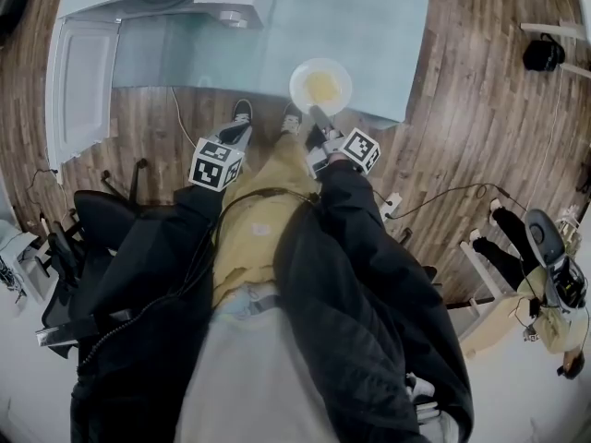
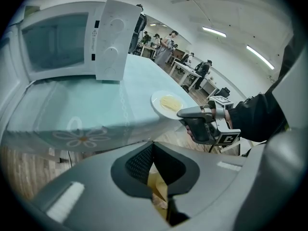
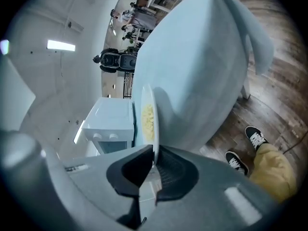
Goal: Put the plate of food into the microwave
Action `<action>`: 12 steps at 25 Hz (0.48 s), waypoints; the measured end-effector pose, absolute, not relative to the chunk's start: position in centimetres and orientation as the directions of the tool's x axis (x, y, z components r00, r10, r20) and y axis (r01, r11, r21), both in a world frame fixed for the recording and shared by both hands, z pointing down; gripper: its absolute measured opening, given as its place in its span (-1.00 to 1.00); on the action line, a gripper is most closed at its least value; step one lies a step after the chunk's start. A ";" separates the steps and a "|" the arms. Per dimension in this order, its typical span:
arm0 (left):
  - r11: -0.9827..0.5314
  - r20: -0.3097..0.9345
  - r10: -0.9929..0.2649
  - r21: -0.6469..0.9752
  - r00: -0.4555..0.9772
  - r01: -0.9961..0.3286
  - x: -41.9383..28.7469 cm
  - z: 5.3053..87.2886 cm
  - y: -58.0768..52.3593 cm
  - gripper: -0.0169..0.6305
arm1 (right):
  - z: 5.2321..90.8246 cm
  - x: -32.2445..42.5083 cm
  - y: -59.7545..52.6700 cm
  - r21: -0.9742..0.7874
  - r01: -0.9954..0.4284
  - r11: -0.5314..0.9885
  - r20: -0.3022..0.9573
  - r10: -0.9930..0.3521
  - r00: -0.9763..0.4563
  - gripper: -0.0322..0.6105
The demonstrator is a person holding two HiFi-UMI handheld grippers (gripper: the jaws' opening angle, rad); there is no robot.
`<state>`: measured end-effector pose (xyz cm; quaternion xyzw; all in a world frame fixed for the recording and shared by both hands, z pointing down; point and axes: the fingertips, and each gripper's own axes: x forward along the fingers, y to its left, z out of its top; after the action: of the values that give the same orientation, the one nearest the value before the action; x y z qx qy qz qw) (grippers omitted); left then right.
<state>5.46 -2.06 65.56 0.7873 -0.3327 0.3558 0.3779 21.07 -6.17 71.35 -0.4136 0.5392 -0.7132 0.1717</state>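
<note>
A white plate [image 1: 320, 86] with yellow food rests on the near edge of the pale blue table [image 1: 369, 26]. My right gripper [image 1: 316, 114] is shut on the plate's near rim. In the right gripper view the rim [image 3: 153, 146] runs edge-on down between the jaws. The left gripper view shows the plate [image 2: 166, 105] with the right gripper [image 2: 185, 113] at its rim. The white microwave [image 1: 166, 7] stands at the table's far left, its door [image 1: 83, 81] swung open. My left gripper [image 1: 242, 129] hangs below the table edge, shut and holding nothing.
A black chair [image 1: 102, 215] stands at my left on the wooden floor. A cable [image 1: 443, 197] trails across the floor to the right, where another person [image 1: 545, 284] stands. Several people and desks show in the background [image 2: 187, 61].
</note>
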 end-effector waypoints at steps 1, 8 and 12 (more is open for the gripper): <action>-0.491 0.811 -0.257 0.358 0.525 -0.794 5.3 65.5 -2.0 -0.96 | 71.2 21.1 -6.2 -0.915 -0.190 -0.356 0.395 -0.698 -0.597 -0.85; -0.459 0.807 -0.278 0.366 0.522 -0.810 4.2 65.4 -1.7 -0.96 | 70.4 20.6 -5.9 -0.926 -0.214 -0.311 0.376 -0.694 -0.614 -0.87; -0.434 0.799 -0.295 0.376 0.523 -0.819 3.3 65.5 -1.9 -0.96 | 70.0 18.9 -6.1 -0.939 -0.227 -0.257 0.342 -0.655 -0.674 -0.87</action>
<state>3.30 -1.92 65.47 0.7789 -0.3575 0.3325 0.3937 18.85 -6.13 69.96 -0.3735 0.5900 -0.6993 0.1530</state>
